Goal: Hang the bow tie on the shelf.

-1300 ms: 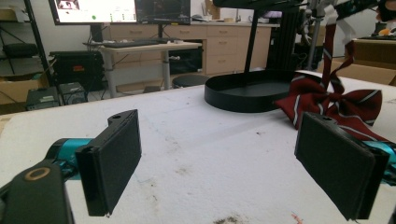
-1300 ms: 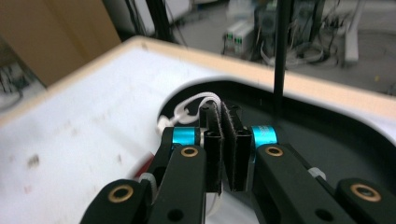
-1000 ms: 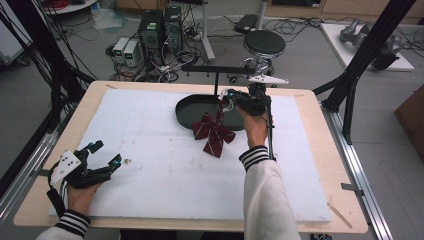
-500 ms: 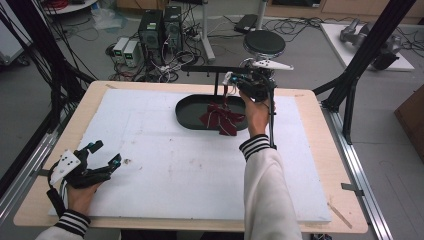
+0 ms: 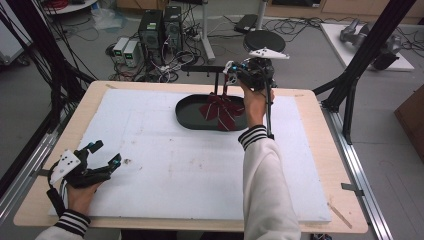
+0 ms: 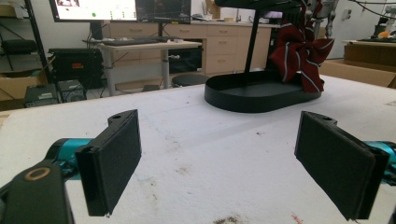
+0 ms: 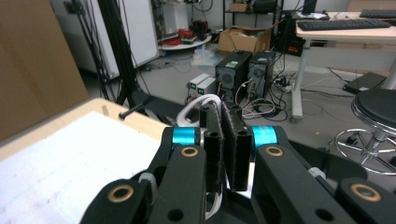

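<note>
One red striped bow [image 5: 221, 110], hanging over one black oval tray [image 5: 190, 117] at 12 o'clock on the one white foam board [image 5: 165, 165]. One black stand [image 5: 216, 80] rising from the tray. Two handheld grippers: left gripper [image 5: 102, 156] at 8 o'clock, right gripper [image 5: 231, 70] at 12. Two hands, two striped cuffs. On the floor beyond: two computer towers [image 5: 160, 27], two small white boxes [image 5: 125, 50], one round stool [image 5: 264, 40].

Tray [image 5: 187, 116] on the foam sheet [image 5: 165, 165], toward the table's [image 5: 320, 165] far edge, right of centre. Bow [image 5: 220, 110] hanging over the tray from the right gripper [image 5: 235, 75]. Left gripper [image 5: 102, 157] at the near left corner, well apart from the tray.
</note>
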